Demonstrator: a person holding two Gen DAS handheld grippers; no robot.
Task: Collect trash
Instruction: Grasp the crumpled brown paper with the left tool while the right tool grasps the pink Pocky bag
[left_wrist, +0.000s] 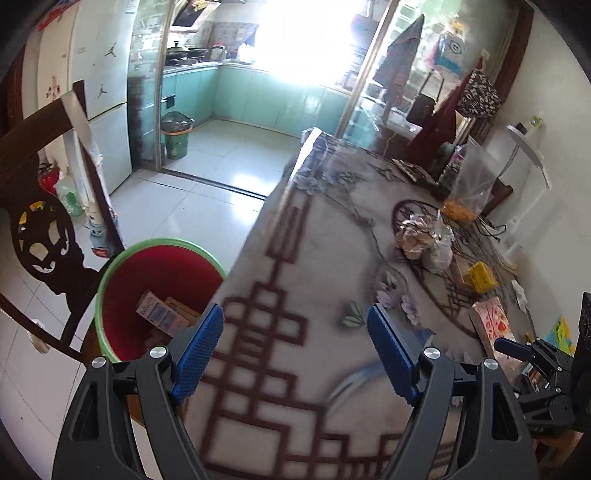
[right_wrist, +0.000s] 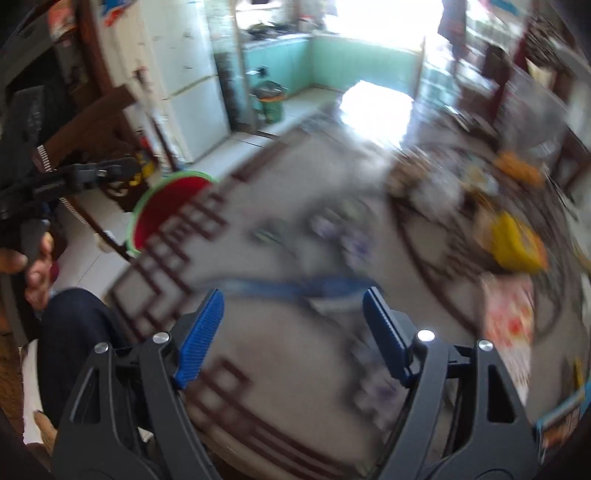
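The table (left_wrist: 332, 258) and red bin (left_wrist: 159, 266) are seen from close above in both wrist views, faced kitchenward.

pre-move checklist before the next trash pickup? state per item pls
1. Left gripper open and empty: ok.
2. Right gripper open and empty: ok.
3. Red bin with green rim beside the patterned table, mouth unobstructed: ok; cartons already inside.
4. Targets left on the table: ok; yellow box, crumpled clear bag.
5. Right wrist view sharp enough to aim: not ok, heavy motion blur.
6. Grippers apart from each other: ok.
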